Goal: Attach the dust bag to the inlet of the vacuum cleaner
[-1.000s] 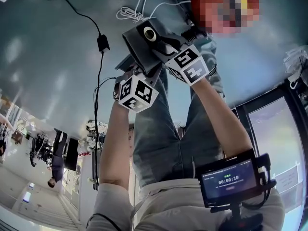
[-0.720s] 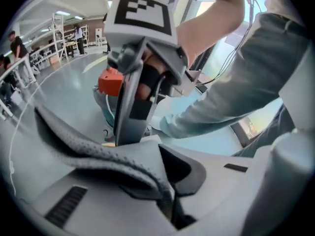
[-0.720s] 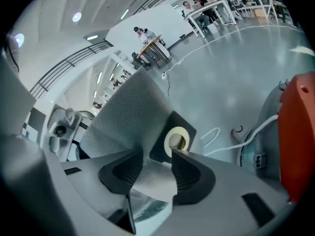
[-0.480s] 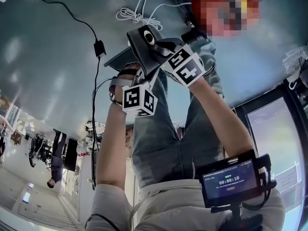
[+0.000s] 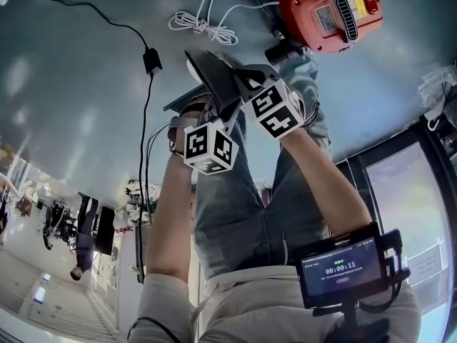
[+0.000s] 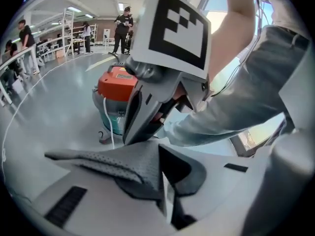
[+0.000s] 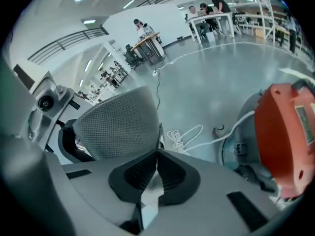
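The dust bag (image 5: pixel 212 75) is a dark grey perforated fabric pouch, held up between both grippers above the floor. My left gripper (image 5: pixel 198 104) is shut on its lower edge; in the left gripper view the bag (image 6: pixel 115 162) is pinched between the jaws. My right gripper (image 5: pixel 239 79) is shut on the bag's (image 7: pixel 118 124) other edge. The vacuum cleaner (image 5: pixel 330 11), with an orange top and a teal drum, stands on the floor beyond the bag, to the right. It also shows behind the right gripper as the vacuum cleaner (image 6: pixel 114 88). Its inlet is not visible.
A coiled white cord (image 5: pixel 198 24) lies on the floor left of the vacuum. A black power adapter (image 5: pixel 151 61) with its cable lies further left. The person's legs (image 5: pixel 243 206) are below the grippers. A chest-mounted screen (image 5: pixel 341 266) and a glass panel (image 5: pixel 407 184) sit at the right.
The right gripper's jaws have closed on the bag's edge. The bag has turned, so its collar with the round hole no longer faces the head camera. Both hands shifted slightly.
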Tool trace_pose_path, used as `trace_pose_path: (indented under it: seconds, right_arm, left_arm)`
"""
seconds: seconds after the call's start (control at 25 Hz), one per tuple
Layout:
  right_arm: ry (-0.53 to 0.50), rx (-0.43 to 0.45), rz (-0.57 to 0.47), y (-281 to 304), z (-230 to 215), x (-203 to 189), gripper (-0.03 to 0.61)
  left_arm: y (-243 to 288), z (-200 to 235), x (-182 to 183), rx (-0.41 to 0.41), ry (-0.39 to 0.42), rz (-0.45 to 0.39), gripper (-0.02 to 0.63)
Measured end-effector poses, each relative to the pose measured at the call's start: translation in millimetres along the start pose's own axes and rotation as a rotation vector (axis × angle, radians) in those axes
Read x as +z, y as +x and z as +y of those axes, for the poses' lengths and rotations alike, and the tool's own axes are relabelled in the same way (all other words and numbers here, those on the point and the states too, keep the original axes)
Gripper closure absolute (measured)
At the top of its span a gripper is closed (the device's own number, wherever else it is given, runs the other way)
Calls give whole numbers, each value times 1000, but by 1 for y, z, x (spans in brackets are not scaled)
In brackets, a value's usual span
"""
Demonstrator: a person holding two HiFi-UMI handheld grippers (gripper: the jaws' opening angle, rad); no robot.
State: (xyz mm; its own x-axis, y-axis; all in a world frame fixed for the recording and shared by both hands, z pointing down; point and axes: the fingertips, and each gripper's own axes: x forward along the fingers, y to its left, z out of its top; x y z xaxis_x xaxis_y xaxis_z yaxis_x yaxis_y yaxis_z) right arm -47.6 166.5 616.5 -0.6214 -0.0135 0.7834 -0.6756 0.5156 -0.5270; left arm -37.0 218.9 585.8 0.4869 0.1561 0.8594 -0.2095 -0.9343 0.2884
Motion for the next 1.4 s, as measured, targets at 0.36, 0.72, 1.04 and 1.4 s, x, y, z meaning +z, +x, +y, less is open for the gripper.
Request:
trace_pose_path:
  seconds: [0.36, 0.72, 1.04, 1.4]
  right_arm:
    - [18, 27, 65, -15, -6, -40, 563]
    - [59, -280, -45, -53, -51, -68, 565]
    - [93, -386, -90, -65, -88, -62, 566]
    - [86, -370, -55, -62, -92, -89, 566]
  left_arm:
    - [16, -33, 19, -49, 171, -18, 597]
    - [47, -42, 26, -212, -306, -65, 597]
    - [70, -30, 55, -228, -384, -83, 597]
    - [91, -49, 48, -357, -525, -48, 597]
